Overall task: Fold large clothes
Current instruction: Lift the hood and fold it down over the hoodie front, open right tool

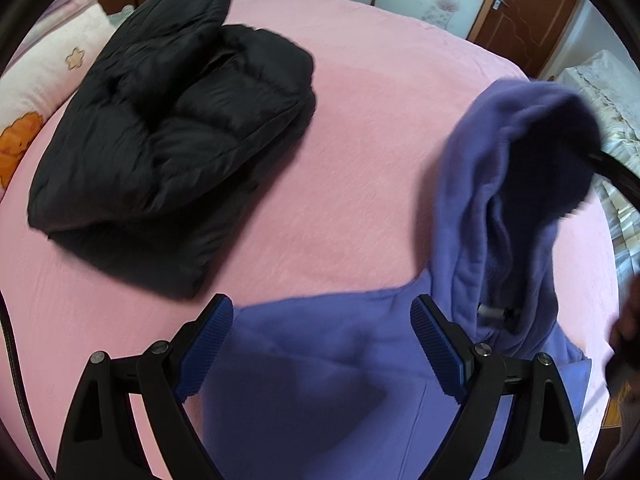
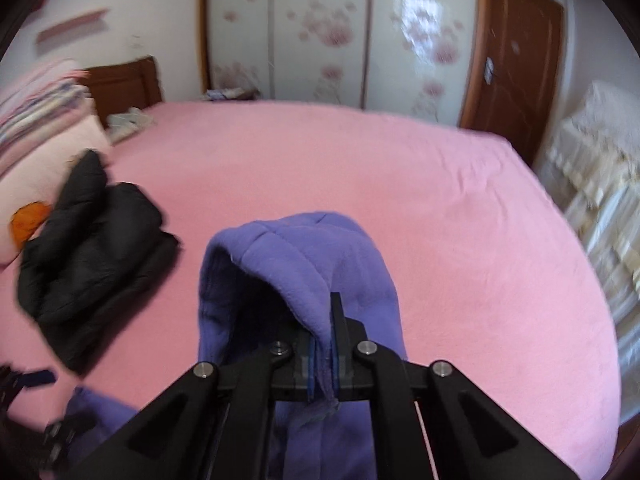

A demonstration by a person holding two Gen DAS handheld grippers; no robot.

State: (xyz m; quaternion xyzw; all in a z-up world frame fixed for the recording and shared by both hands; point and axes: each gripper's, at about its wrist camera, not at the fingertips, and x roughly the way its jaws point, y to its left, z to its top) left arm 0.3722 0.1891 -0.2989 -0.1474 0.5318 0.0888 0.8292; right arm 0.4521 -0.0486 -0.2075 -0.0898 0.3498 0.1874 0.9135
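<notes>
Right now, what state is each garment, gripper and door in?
Purple hoodie: unfolded, body on the bed, hood lifted.
Hood: raised, edge pinched.
Black jacket: folded, lying on the pink bedsheet.
Left gripper: open, above the hoodie, holding nothing.
Right gripper: shut on the hood's edge.
Brown door: closed.

A pink bed is filling the room's middle. Glossy wardrobe doors with pink flowers are reflecting window light at twelve o'clock, a brown wooden door standing at two o'clock, a dark headboard at ten.
</notes>
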